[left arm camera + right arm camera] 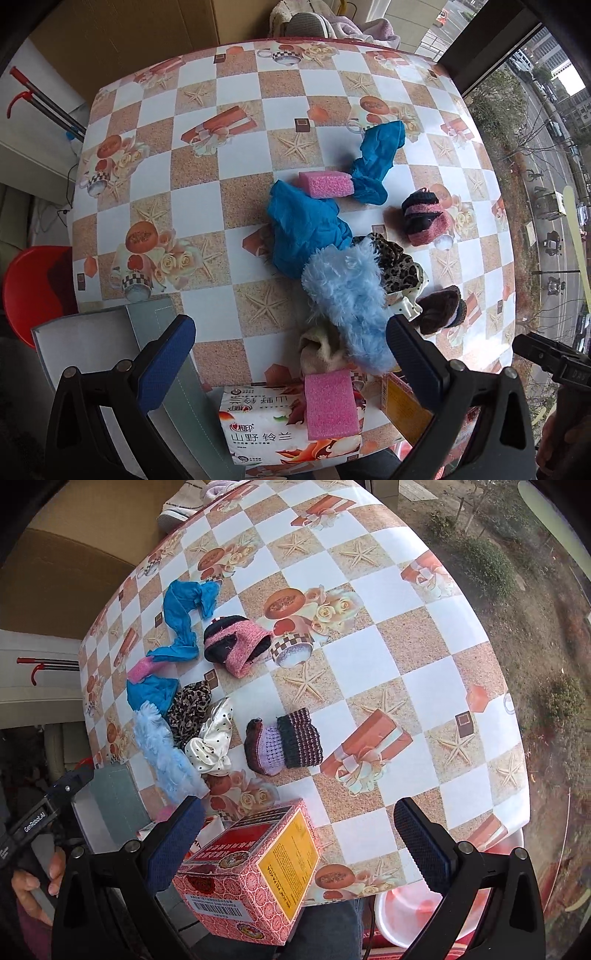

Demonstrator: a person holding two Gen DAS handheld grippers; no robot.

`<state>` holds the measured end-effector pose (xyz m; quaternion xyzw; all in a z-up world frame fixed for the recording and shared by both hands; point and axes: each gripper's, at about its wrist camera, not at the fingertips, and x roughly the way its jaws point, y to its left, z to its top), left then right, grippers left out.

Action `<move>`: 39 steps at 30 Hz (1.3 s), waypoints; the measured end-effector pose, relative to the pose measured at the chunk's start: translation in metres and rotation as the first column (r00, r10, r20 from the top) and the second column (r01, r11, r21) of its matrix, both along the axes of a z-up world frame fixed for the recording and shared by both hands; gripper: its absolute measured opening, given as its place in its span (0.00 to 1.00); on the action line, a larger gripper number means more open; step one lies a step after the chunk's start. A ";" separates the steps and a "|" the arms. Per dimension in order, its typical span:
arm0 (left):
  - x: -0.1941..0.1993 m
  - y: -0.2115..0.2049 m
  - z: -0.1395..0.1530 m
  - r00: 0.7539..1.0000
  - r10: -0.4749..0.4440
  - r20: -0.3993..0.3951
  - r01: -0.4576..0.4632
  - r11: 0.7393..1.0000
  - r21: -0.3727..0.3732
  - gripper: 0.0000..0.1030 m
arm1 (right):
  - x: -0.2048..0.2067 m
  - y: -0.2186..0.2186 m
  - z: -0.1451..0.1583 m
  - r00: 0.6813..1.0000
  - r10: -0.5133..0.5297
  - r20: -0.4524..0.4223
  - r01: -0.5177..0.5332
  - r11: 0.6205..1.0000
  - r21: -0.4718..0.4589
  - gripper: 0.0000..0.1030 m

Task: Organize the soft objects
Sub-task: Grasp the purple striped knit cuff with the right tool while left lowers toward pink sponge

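Note:
Soft things lie in a loose heap on the checkered table (192,199): a fluffy light-blue piece (347,299), blue crumpled gloves (306,229), two pink sponges (325,184) (332,404), a leopard scrunchie (395,266), a white dotted scrunchie (212,746), a pink-and-black knit piece (236,644) and a purple-brown knit piece (284,744). My left gripper (291,354) is open above the table's near edge, empty, just short of the fluffy piece. My right gripper (299,834) is open and empty above a red box (251,871).
A tissue pack (266,424) lies at the near edge under one pink sponge. A grey bin (110,332) stands at the near left. A red stool (33,288) is left of the table. A window runs along the right side.

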<state>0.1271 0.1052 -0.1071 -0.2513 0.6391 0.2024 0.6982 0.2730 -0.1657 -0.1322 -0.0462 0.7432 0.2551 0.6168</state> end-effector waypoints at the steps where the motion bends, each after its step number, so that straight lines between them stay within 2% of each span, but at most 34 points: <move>1: 0.008 0.005 -0.004 1.000 0.000 -0.003 0.000 1.000 0.001 1.00 | 0.003 0.002 -0.006 1.000 0.012 -0.008 -0.012 1.000 -0.005 1.00; 6: 0.055 0.013 -0.021 0.997 -0.069 -0.030 0.070 0.996 0.050 1.00 | 0.010 0.022 -0.035 0.994 0.096 -0.043 -0.098 0.995 -0.035 1.00; 11: 0.094 0.013 -0.047 0.988 -0.139 -0.071 0.143 0.988 0.060 1.00 | 0.009 0.047 -0.066 0.978 0.183 -0.099 -0.187 0.982 -0.026 1.00; 15: 0.113 0.014 -0.071 0.978 -0.171 -0.122 0.181 0.981 0.076 1.00 | 0.006 0.063 -0.087 0.963 0.236 -0.133 -0.240 0.971 -0.015 1.00; 18: 0.119 0.020 -0.086 0.974 -0.164 -0.154 0.176 0.982 0.066 1.00 | 0.007 0.071 -0.102 0.953 0.256 -0.165 -0.261 0.965 -0.007 1.00; 19: 0.120 0.022 -0.090 0.974 -0.157 -0.162 0.170 0.983 0.070 0.96 | 0.008 0.074 -0.107 0.949 0.260 -0.178 -0.265 0.964 -0.007 1.00; 20: 0.121 0.025 -0.093 0.973 -0.154 -0.171 0.168 0.983 0.071 0.87 | 0.008 0.076 -0.112 0.946 0.264 -0.188 -0.270 0.963 -0.008 1.00; 21: 0.121 0.027 -0.096 0.972 -0.149 -0.181 0.163 0.984 0.067 0.81 | 0.007 0.077 -0.115 0.944 0.268 -0.192 -0.275 0.961 -0.009 1.00; 23: 0.120 0.032 -0.098 0.975 -0.135 -0.173 0.144 0.989 0.041 0.57 | 0.005 0.078 -0.118 0.942 0.273 -0.195 -0.280 0.960 -0.013 1.00; 24: 0.119 0.034 -0.099 0.978 -0.132 -0.161 0.137 0.990 0.016 0.49 | 0.004 0.078 -0.120 0.943 0.270 -0.193 -0.278 0.961 -0.013 0.98; 25: 0.119 0.036 -0.100 0.981 -0.126 -0.147 0.127 0.992 -0.002 0.29 | 0.003 0.077 -0.121 0.944 0.268 -0.191 -0.275 0.961 -0.012 0.93; 26: 0.117 0.039 -0.099 0.984 -0.119 -0.132 0.119 0.993 -0.007 0.15 | 0.003 0.077 -0.121 0.946 0.263 -0.189 -0.269 0.963 -0.008 0.71; 27: 0.116 0.041 -0.096 0.987 -0.111 -0.113 0.111 0.994 -0.003 0.12 | 0.003 0.075 -0.122 0.948 0.257 -0.188 -0.263 0.965 -0.006 0.63; 30: 0.110 0.046 -0.085 0.993 -0.102 -0.061 0.104 0.994 0.031 0.07 | 0.009 0.068 -0.119 0.956 0.242 -0.163 -0.243 0.970 0.012 0.59; 35: 0.102 0.053 -0.070 0.996 -0.092 -0.013 0.093 0.993 0.078 0.07 | 0.021 0.054 -0.109 0.974 0.195 -0.118 -0.193 0.981 0.031 0.59; 39: 0.097 0.054 -0.067 0.994 -0.108 0.011 0.107 0.990 0.096 0.09 | 0.036 0.039 -0.107 0.979 0.160 -0.127 -0.156 0.987 0.040 0.59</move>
